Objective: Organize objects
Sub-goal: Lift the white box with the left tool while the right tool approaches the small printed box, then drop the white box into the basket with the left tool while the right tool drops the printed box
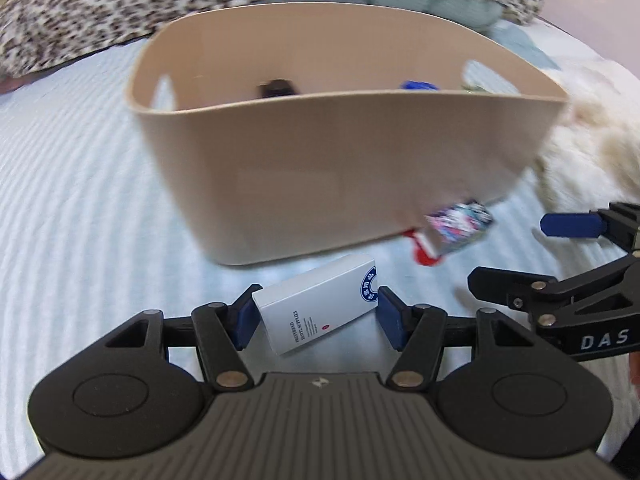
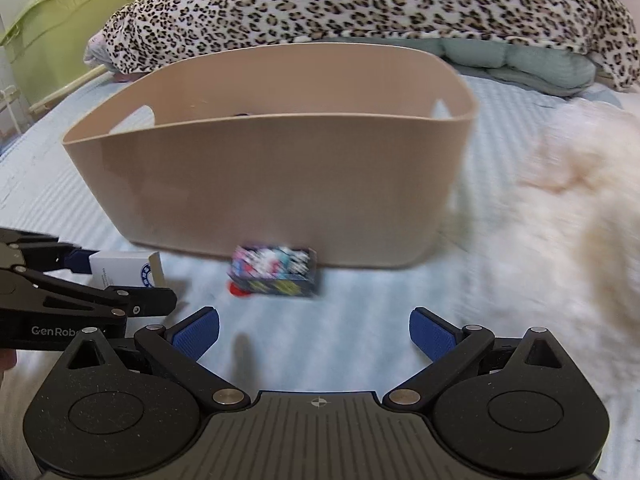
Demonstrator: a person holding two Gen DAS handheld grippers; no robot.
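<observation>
Blue pads of my left gripper (image 1: 316, 316) squeeze the white box (image 1: 316, 306) on the bed (image 1: 80, 200).
Some things already sit in the tan basket (image 1: 340, 184). I think I am partway done. My right gripper (image 2: 314, 332) is spread wide, holding nothing. Ahead of it, a colorful box (image 2: 276, 270) and something red (image 2: 240, 290) wait beside the basket.
</observation>
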